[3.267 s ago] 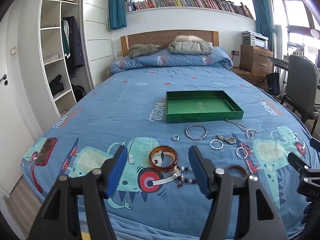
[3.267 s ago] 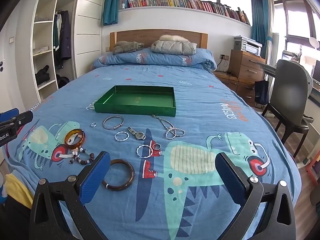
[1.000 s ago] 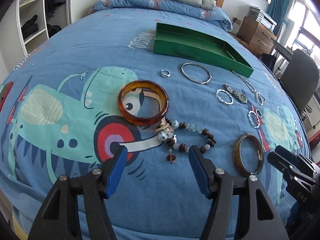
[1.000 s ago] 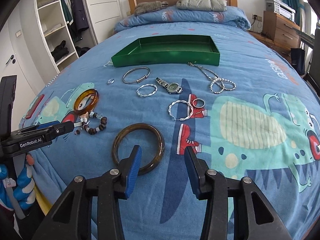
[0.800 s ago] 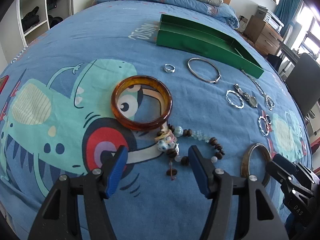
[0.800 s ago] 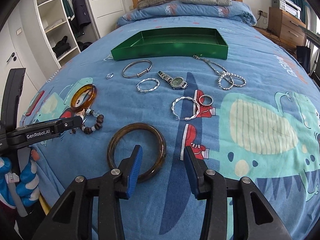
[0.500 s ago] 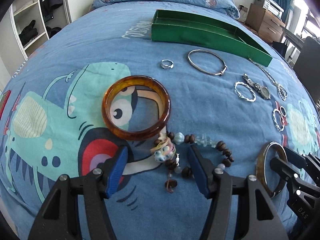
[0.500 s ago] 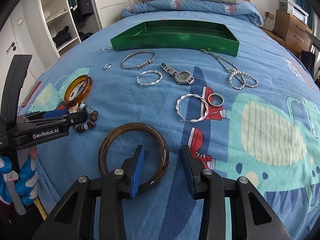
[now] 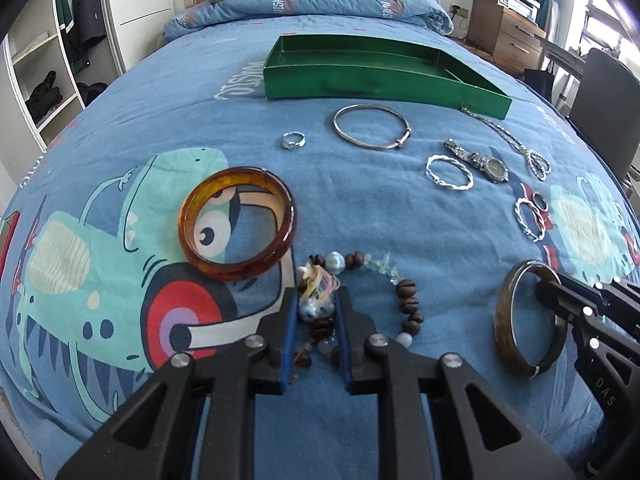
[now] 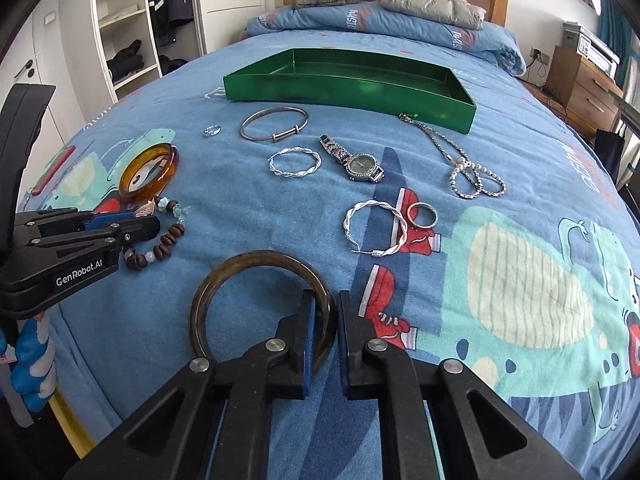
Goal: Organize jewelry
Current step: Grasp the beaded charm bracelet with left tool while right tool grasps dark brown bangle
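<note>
Left hand-held gripper point(image 9: 316, 312) clenched on beaded bracelet point(image 9: 404, 300), right hand-held gripper point(image 10: 323, 332) grasping flat-lying dark bangle point(image 10: 224, 276) rim

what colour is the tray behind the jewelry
Green tray, clearest in the right wrist view.

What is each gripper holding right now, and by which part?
Left gripper: beaded bracelet, by its charm cluster. Right gripper: dark bangle, by its rim.

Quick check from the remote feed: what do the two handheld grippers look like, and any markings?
Both are black plastic with silver screws and blue pads on the fingers. The left gripper reads "GenRobot.AI" in white; the right gripper shows "DAS". A blue-and-white glove shows below the left one.
</note>
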`<act>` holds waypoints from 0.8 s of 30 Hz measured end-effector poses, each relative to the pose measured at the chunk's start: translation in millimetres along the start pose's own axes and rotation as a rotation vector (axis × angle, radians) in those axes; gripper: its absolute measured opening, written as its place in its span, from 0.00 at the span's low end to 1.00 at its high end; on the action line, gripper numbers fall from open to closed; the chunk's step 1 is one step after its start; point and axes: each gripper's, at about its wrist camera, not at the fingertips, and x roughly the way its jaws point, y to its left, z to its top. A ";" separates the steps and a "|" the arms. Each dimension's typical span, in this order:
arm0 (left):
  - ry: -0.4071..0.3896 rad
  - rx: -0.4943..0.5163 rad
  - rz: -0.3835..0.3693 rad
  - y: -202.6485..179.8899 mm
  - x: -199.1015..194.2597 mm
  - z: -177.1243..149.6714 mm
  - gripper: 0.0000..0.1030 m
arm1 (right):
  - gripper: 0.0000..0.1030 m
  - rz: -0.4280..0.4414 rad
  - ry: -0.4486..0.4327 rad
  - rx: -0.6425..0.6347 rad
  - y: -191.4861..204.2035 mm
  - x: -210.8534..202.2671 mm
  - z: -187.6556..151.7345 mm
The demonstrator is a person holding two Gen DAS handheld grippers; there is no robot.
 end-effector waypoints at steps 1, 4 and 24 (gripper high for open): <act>-0.004 0.003 -0.002 -1.3 -3.4 -0.9 0.16 | 0.09 0.002 -0.010 0.013 -2.4 -3.5 -0.9; -0.032 0.012 -0.006 -4.2 -16.9 1.7 0.16 | 0.09 0.003 -0.060 0.042 -9.1 -20.9 -2.3; -0.253 -0.031 -0.082 -7.4 -48.0 193.8 0.16 | 0.09 -0.072 -0.302 0.112 -75.0 -36.6 164.9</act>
